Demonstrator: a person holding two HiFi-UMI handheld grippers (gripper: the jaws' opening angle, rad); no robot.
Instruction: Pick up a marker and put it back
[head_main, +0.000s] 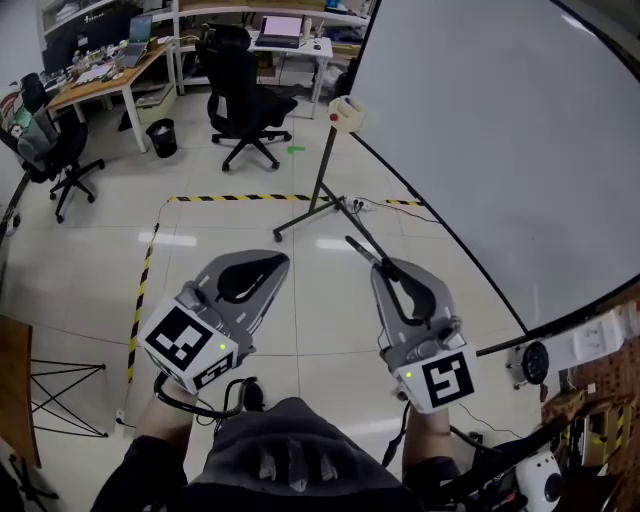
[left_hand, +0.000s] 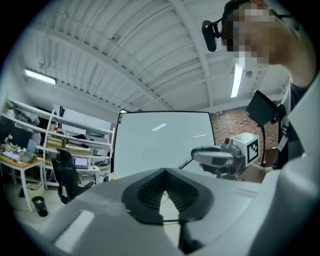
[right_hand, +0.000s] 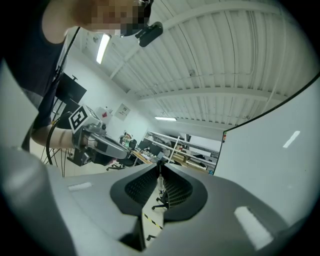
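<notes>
Marker (head_main: 362, 250) is pinched in the right gripper (head_main: 384, 268). The jaws clamp one end, so the rest sticks out toward the whiteboard (head_main: 500, 150) base, probably for carrying or setting it down at the board. Left gripper (head_main: 278, 261) is level, farther from the whiteboard, jaws together on nothing: looks idle.

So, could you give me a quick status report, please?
Left claw shut, empty. Right claw shut on marker. Whiteboard at right, its stand ahead.
</notes>
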